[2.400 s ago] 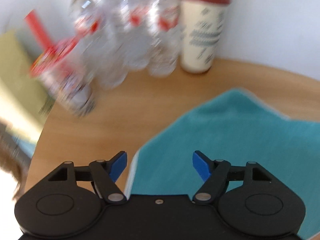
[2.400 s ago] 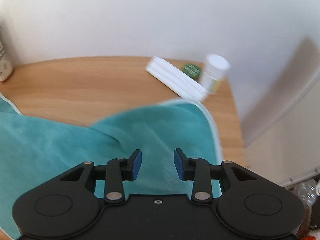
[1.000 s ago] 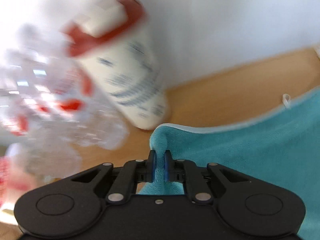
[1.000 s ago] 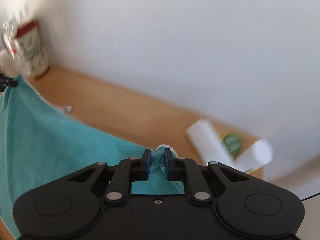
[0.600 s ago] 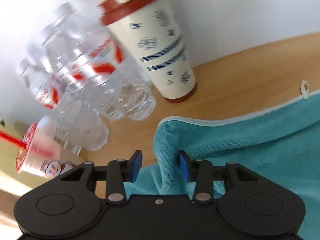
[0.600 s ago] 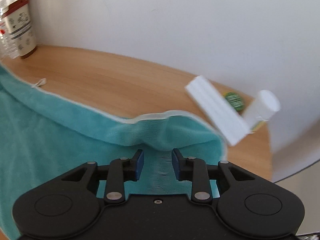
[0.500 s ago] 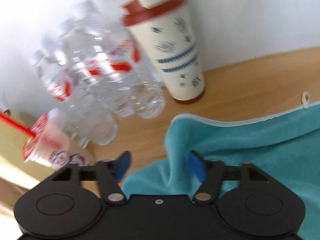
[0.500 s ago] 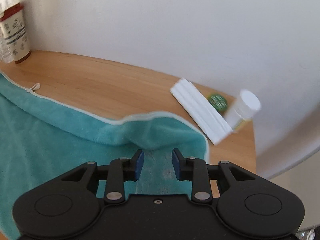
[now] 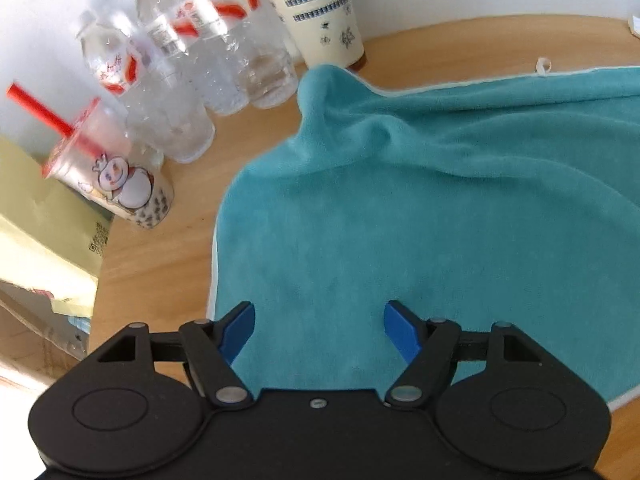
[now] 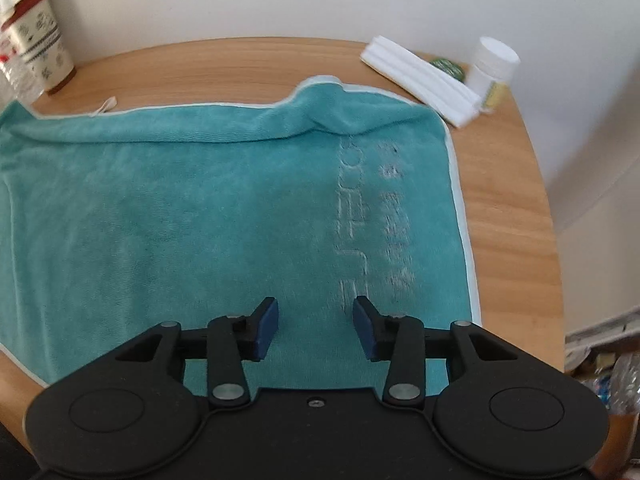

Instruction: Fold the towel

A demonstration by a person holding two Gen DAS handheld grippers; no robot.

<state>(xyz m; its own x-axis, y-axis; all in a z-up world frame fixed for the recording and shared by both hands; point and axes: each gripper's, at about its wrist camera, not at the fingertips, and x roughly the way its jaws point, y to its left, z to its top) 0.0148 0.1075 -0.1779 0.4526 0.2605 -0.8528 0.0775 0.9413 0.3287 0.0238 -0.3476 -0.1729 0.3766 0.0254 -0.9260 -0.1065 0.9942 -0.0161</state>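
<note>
The cup's [image 9: 316, 8] lid is cut off in the left view, and the embossed letters on the towel [image 10: 200, 216] are too smeared to read. The towel lies spread on the wooden surface [image 10: 248, 60], its far edge rumpled into two raised peaks, one beside the cup, one near the white pack [image 10: 420, 80]. Its right hem runs just inside the surface's right edge; bare wood stays open along the back. Left tongs [image 9: 319, 330] gape wide above the towel's left part, holding nothing. Right tongs [image 10: 315, 330] stand moderately open over the lettering, also empty. Bottles [image 9: 208, 52] and a straw cup [image 9: 120, 184], apparently tilted, crowd the left rear; a white jar [image 10: 494, 70] sits behind the pack.
</note>
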